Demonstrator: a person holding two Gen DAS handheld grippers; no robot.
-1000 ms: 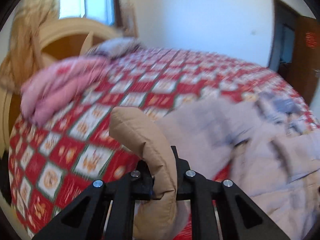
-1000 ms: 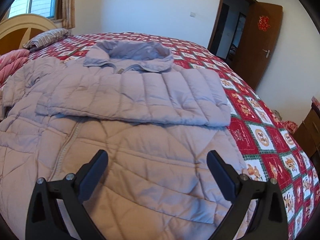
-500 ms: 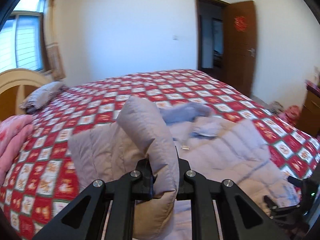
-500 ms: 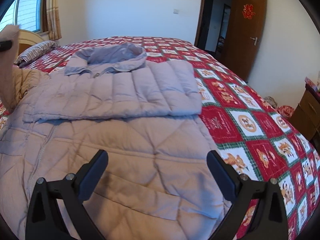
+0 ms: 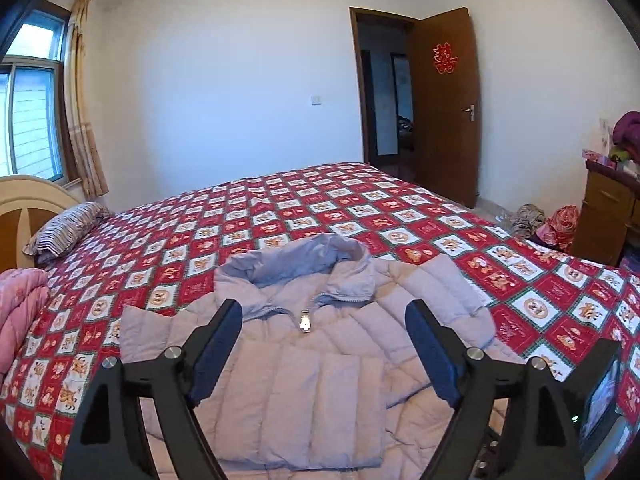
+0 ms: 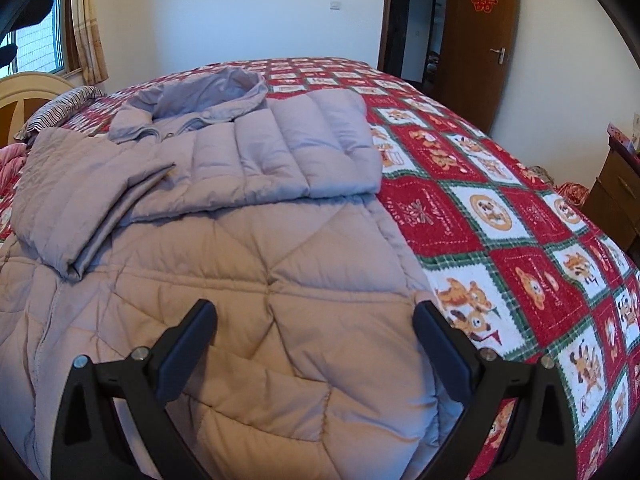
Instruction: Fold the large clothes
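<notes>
Partly folded, by the look of it. Padded grey jacket [image 6: 248, 264] spread across the lower left and centre of the right wrist view, on the bed [image 6: 520, 216] with its red patterned cover. Both sleeves [image 6: 280, 160] laid across the chest below the collar [image 5: 296, 268]; body not yet folded over, hem nearest the camera. Probably left: doubling the lower half up toward the collar, then tidying.

Left gripper [image 5: 324, 356] spread wide, nothing between the fingers, hanging over the zipper area at frame centre. Right gripper [image 6: 316, 340] likewise released, over the lower body.

No brand readable on the jacket. Red paper character [image 5: 444, 58] on the door, upper right; looks like a double-happiness sign.
</notes>
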